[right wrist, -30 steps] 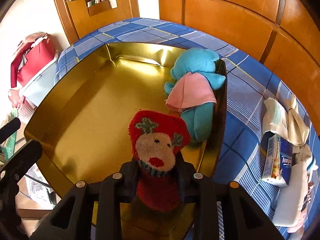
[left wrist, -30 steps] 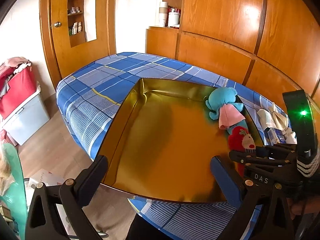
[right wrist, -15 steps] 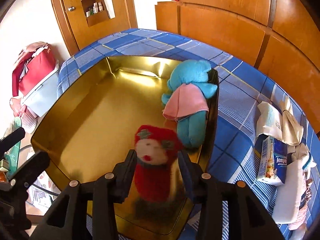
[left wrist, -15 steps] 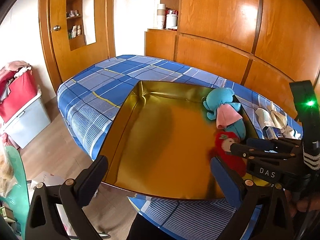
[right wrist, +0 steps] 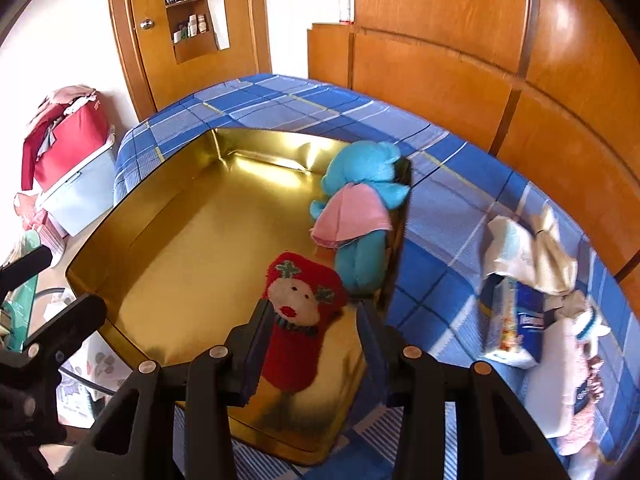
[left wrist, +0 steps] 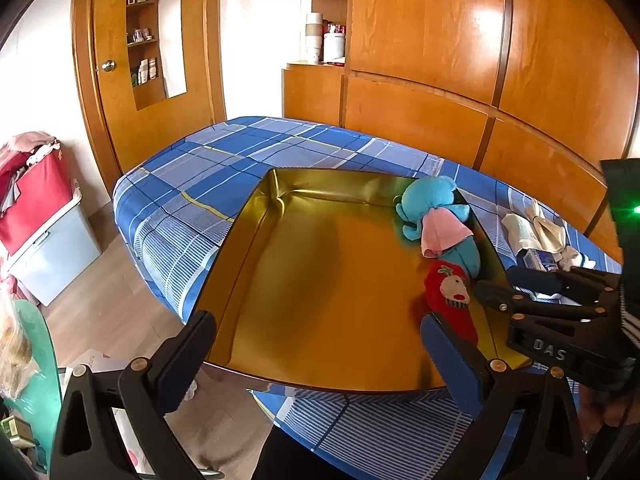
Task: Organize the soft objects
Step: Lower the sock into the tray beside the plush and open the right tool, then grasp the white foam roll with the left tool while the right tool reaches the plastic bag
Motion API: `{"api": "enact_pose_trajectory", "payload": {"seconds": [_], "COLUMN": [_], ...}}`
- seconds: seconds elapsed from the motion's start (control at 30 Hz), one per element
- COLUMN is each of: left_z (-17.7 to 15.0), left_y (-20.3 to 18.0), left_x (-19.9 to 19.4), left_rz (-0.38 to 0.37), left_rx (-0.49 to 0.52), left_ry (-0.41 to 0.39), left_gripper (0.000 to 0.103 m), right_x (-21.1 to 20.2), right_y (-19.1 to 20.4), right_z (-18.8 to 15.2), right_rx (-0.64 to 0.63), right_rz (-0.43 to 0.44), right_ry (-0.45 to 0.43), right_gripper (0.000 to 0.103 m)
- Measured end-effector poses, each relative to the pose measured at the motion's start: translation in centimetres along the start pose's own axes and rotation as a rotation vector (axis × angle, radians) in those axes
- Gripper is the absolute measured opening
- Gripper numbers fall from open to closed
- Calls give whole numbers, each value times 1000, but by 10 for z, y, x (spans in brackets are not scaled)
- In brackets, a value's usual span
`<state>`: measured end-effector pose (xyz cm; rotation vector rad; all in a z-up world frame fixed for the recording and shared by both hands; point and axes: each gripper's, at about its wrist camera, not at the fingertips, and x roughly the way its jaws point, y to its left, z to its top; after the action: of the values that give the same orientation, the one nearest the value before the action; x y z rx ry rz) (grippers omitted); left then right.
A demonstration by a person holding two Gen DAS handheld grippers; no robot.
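A red reindeer sock (right wrist: 296, 320) lies on the floor of the gold tray (right wrist: 192, 260), near its right wall. My right gripper (right wrist: 312, 316) straddles it with the jaws parted; a gap shows beside the right pad, so nothing is gripped. A blue plush toy with a pink cape (right wrist: 360, 216) rests just beyond the sock against the same wall. In the left wrist view the sock (left wrist: 450, 296), the plush (left wrist: 436, 216) and the right gripper (left wrist: 500, 286) sit at the right of the tray (left wrist: 320, 272). My left gripper (left wrist: 318, 328) hangs open and empty over the tray's near edge.
The tray sits on a blue plaid bedspread (right wrist: 440, 184). Tissue packs and pale cloths (right wrist: 516, 320) lie on the bed right of the tray. A red bag on a pale storage box (right wrist: 68, 140) stands on the floor at left. Wooden panelling runs behind the bed.
The right gripper's jaws widened and let go of the red sock, which dropped onto the tray floor; the gripper drew back and up a little. The left gripper stayed put.
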<state>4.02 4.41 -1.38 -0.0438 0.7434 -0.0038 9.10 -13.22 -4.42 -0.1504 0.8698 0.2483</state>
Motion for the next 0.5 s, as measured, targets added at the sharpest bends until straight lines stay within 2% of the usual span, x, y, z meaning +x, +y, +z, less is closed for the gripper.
{"api": "enact_pose_trajectory", "payload": {"seconds": [0.3,0.5], "left_z": [-1,-2], "left_y": [-10,-21], "left_x": [-3,0], "left_rz": [-14,-27], "left_rx": [25,55], "left_ry": [1,11], "left_gripper": [103,103], "right_x": [-36,-76], "right_y": [-27,-78], "right_z": [-16,-25], "right_rx": [-27,65], "right_rz": [-120,-209], "right_ry": [-76,-130], "right_gripper": [43,43]}}
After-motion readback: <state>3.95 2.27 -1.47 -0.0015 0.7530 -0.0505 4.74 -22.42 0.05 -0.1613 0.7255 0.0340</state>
